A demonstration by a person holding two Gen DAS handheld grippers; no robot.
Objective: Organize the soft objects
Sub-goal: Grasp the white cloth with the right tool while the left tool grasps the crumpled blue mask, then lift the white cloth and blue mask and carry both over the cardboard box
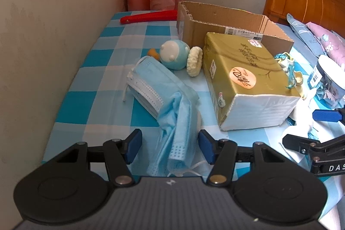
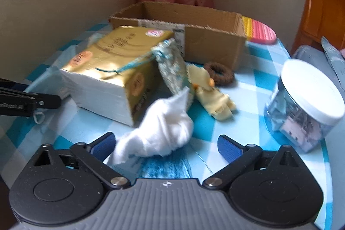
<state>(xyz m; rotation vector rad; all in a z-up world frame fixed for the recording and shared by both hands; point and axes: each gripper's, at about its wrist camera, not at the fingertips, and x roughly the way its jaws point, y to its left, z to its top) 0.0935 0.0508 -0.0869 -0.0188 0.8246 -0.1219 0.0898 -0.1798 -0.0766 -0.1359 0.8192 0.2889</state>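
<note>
At the lower centre of the left view, we see the crumpled pale-blue paper face masks point(image 1: 172, 113) running lengthwise between our left gripper point(image 1: 170, 144), its jaws apart and not touching them (the right gripper point(image 2: 166, 143), also apart, flanks white cotton wadding point(image 2: 159, 130)).

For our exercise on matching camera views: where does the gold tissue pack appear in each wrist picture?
Left wrist view: gold tissue pack right of centre, in front of the cardboard box.
Right wrist view: gold tissue pack left of centre, blurred.
Shared landmark: the cardboard box behind it in both.
</note>
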